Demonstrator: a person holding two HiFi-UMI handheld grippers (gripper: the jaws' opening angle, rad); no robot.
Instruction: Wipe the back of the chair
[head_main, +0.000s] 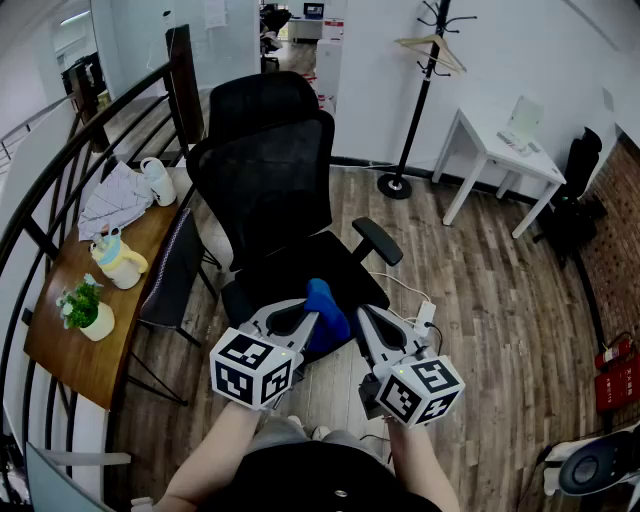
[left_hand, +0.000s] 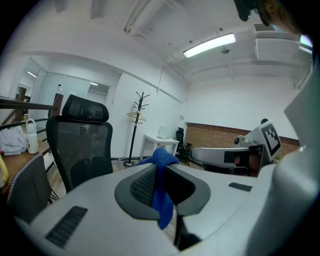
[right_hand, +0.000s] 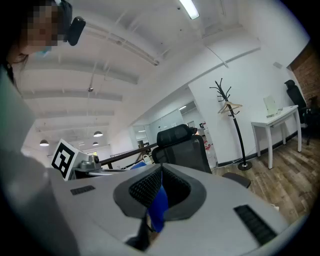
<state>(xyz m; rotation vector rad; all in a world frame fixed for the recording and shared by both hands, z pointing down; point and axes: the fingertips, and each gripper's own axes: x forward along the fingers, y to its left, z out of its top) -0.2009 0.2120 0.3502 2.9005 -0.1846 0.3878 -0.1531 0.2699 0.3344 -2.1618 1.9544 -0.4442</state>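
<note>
1. Office, shown by mesh swivel chair (head_main: 268, 190) w/ headrest.
2. White desk (head_main: 500, 150) & coat stand (head_main: 425, 80) are seen by the wall.
3. Strip light (left_hand: 209, 45) is fitted overhead; glass partitions (left_hand: 47, 90) are seen at back.

The wooden floor (head_main: 470, 300) carries a black chair (head_main: 270, 190), a coat stand (head_main: 418, 110) and a white bench (head_main: 480, 135). On the brown bench (head_main: 75, 350) sit a potted plant (head_main: 85, 308), a yellow jug (head_main: 120, 262), a white jug (head_main: 158, 180) and a grey cloth (head_main: 115, 200).
</note>
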